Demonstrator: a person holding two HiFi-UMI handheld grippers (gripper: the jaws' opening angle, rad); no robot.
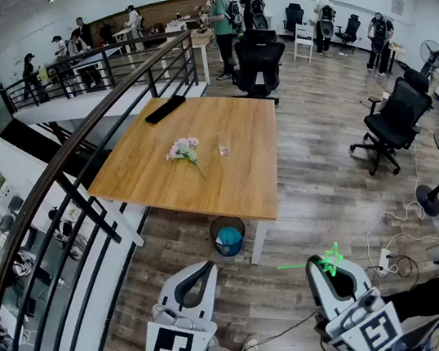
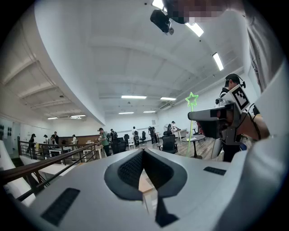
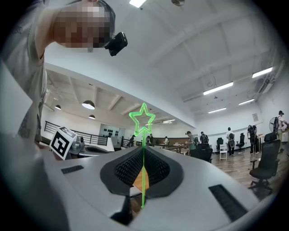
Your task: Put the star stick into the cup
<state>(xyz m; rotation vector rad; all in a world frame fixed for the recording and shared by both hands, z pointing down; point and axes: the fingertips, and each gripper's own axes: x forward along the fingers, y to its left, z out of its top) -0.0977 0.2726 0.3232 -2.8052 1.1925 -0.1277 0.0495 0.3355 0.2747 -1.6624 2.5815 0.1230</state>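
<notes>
Your right tongs (image 3: 143, 153) had the star stick (image 3: 143, 119) clamped; your left tongs (image 2: 143, 158) were pinched together, empty. The cup (image 1: 224, 147), glass I think, sat on the counter (image 1: 145, 174).

Star stick (image 3: 143, 159) — upright, clamped in the right hand-held gripper (image 3: 142, 149)

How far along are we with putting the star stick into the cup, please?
Done: the star stick is clamped in the right gripper. In hand: it is held well short of the table, where the cup stands without it. Left: reach the cup and drop the stick in. The left gripper is shut, empty.
</notes>
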